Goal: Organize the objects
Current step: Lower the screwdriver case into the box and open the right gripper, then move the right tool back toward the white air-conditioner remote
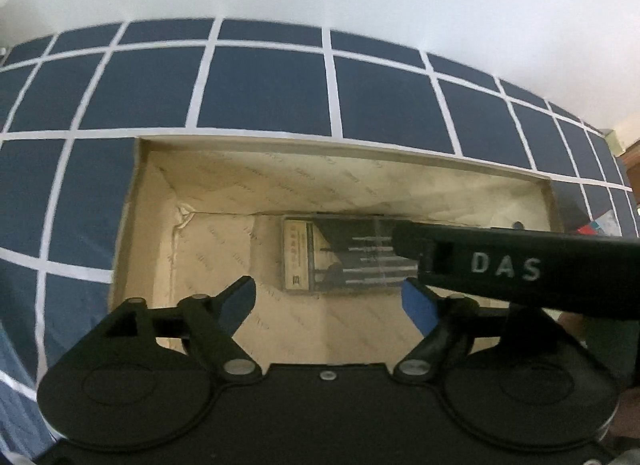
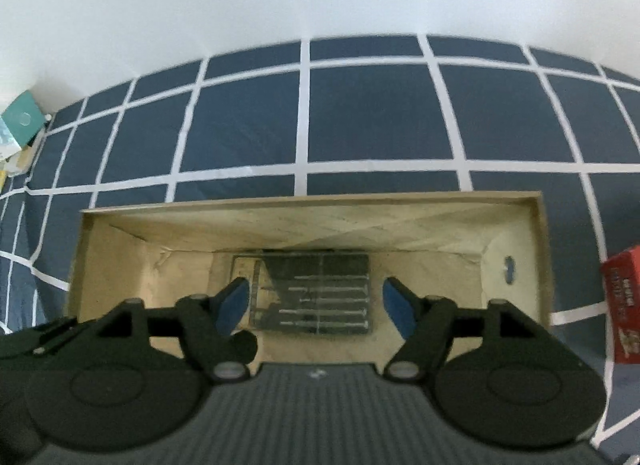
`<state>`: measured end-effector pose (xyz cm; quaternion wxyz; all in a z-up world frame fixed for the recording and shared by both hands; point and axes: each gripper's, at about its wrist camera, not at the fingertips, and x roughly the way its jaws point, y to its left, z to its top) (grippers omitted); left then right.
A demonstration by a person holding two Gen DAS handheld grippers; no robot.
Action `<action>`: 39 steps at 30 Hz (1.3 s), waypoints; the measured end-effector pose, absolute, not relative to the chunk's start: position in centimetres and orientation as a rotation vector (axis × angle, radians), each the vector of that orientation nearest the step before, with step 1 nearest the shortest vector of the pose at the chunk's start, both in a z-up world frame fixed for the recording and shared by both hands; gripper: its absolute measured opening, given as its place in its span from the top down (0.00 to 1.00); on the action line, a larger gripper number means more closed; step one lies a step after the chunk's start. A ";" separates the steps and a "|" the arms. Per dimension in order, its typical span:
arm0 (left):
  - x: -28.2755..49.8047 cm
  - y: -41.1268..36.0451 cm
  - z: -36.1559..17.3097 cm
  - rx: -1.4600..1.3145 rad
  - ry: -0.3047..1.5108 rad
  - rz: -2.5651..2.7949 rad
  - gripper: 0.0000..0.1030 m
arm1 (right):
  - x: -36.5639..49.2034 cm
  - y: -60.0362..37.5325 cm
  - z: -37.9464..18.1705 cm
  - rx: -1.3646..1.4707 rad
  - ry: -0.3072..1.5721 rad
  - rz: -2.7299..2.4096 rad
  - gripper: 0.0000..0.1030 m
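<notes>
Hovering over open box (image 2: 540, 257) on checked bedspread (image 2: 360, 117): both claws point steeply down. Left claw (image 1: 332, 297) part open, empty. Right claw (image 2: 316, 301) part open, empty. Tool case (image 2: 320, 293) lies flat on box floor, near far wall, below the claws, untouched.

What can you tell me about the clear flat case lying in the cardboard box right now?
The clear case is a flat, transparent plastic rectangle lying face up on the floor of the open cardboard box, close to its far wall. Inside, a row of thin metal rods, likely drill bits or small drivers, lies parallel, beside a pale printed card at its left end. The lid looks closed. Neither gripper touches it; both hang open above it.
</notes>
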<state>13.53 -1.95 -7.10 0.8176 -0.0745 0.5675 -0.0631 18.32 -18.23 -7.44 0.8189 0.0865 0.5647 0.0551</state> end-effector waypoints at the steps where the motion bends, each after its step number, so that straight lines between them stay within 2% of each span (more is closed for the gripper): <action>1: 13.1 -2.0 -6.6 -0.157 1.201 -0.137 0.22 | 17.8 -18.4 -6.9 0.185 1.194 0.117 0.22; 4: 11.7 -2.3 -5.3 -0.156 1.183 -0.137 0.22 | 16.1 -18.7 -5.6 0.177 1.172 0.114 0.16; 8: 9.7 -2.8 -3.5 -0.132 1.150 -0.137 0.09 | 13.7 -19.7 -4.1 0.199 1.146 0.089 0.09; 13: 7.4 -3.6 -1.8 -0.090 1.125 -0.126 0.00 | 10.8 -20.5 -2.2 0.216 1.099 0.085 0.02; 15: 6.5 -4.0 -1.2 -0.077 1.119 -0.128 0.00 | 9.7 -21.1 -1.6 0.228 1.082 0.078 0.00; 28: 1.4 -7.7 0.5 -0.006 1.093 -0.198 0.00 | 2.5 -25.3 0.4 0.280 1.032 -0.022 0.00; 39: -0.9 -15.1 0.2 0.100 1.095 -0.320 0.00 | -2.8 -31.9 1.0 0.341 0.993 -0.152 0.00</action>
